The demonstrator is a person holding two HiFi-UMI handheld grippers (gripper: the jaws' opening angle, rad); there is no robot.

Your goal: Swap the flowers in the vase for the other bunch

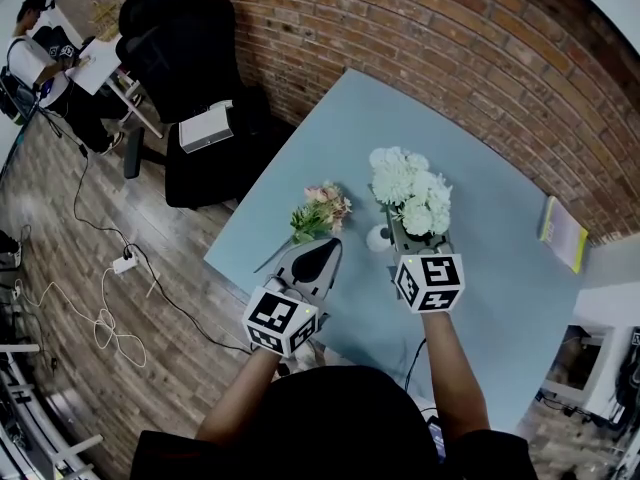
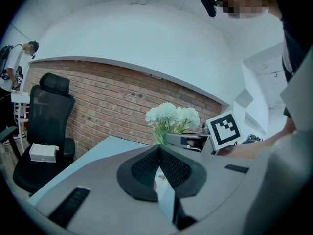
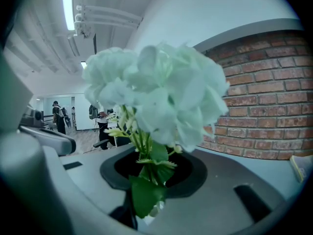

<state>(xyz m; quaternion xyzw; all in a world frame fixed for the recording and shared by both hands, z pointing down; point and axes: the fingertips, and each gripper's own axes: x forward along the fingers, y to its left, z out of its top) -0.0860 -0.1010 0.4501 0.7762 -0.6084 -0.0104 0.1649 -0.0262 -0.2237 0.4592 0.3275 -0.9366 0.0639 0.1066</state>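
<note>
A bunch of white flowers [image 1: 410, 190] stands upright over the blue table [image 1: 500, 268], and my right gripper [image 1: 403, 228] is shut on its green stems. In the right gripper view the stems and leaves [image 3: 146, 168] run between the jaws, under the big white heads [image 3: 156, 92]. A small white vase [image 1: 378, 238] stands just left of that gripper. The other bunch, pink with green leaves [image 1: 322, 211], lies on the table ahead of my left gripper [image 1: 322, 253]. That gripper is shut with nothing in it [image 2: 159, 160]. The left gripper view also shows the white flowers [image 2: 172, 117].
A yellow notepad [image 1: 562, 233] lies at the table's right edge. A black office chair [image 1: 190, 58] carrying a white box [image 1: 205, 128] stands beyond the left corner. Cables and a power strip [image 1: 125, 263] trail over the wooden floor. A brick wall [image 1: 450, 58] backs the table.
</note>
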